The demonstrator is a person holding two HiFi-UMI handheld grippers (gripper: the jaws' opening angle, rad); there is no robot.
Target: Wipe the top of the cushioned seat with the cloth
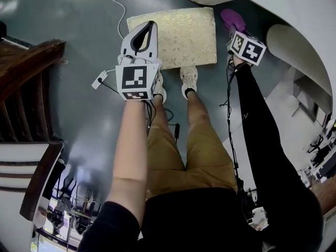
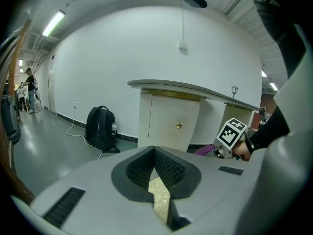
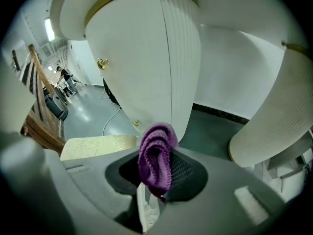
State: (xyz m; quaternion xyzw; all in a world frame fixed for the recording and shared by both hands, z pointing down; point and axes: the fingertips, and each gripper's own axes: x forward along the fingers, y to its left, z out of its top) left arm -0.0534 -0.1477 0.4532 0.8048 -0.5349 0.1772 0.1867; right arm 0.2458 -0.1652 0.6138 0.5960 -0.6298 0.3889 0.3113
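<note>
The right tool [image 3: 157, 177] is clamped on the purple knit cloth [image 3: 155, 153], just right of the seat [image 1: 181, 35] on the floor [image 1: 79, 56]. Soft and light, the cloth likely wipes best gripped bunched. The left tool [image 1: 150, 26], jaws together, holds nothing.

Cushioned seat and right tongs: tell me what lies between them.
Only bare dark floor separates the cushioned seat from the right tongs, shut on the purple cloth; the head view shows it.

Bright ceiling strips | floor glare | fisheye edges | sharp
</note>
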